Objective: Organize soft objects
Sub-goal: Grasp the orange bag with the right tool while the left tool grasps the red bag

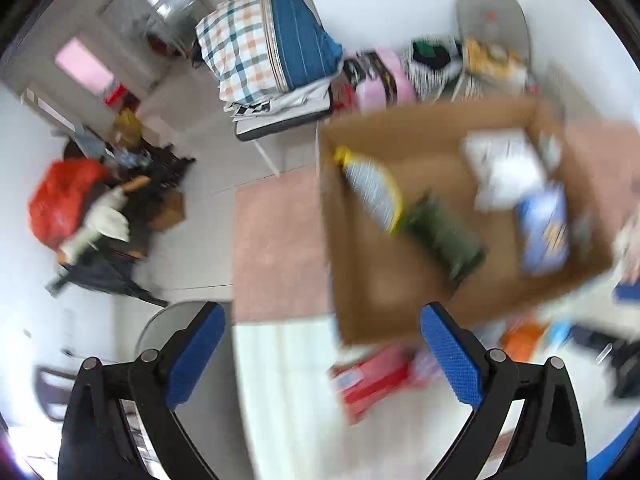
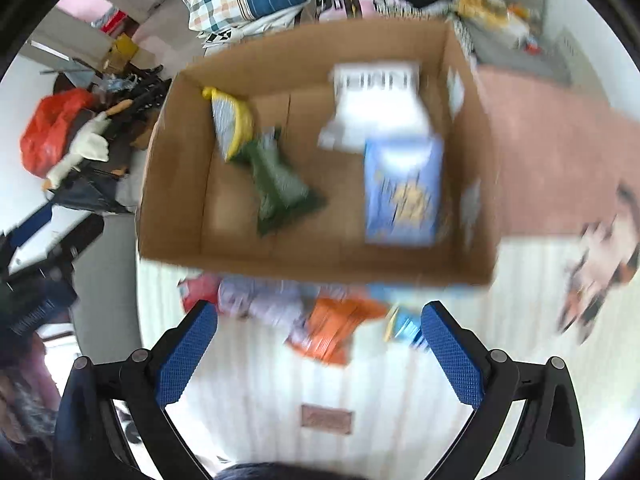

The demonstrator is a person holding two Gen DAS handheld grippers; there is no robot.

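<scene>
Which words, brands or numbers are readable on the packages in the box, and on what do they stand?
None can be read.
Blue packet: print blurred.
White packet: dark marks, blurred.
Yellow packet: blurred.
Green packet: no text seen.
Brown label on the table: too blurred.

White walls (image 1: 380, 8), cluttered tiled floor (image 1: 208, 176).

Matt brown cardboard box (image 2: 248, 48)

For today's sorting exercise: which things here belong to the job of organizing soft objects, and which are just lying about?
Job:
cardboard box
green packet
blue packet
white packet
orange packet
left tool
right tool

Lying about:
red bag
checked bundle
</scene>
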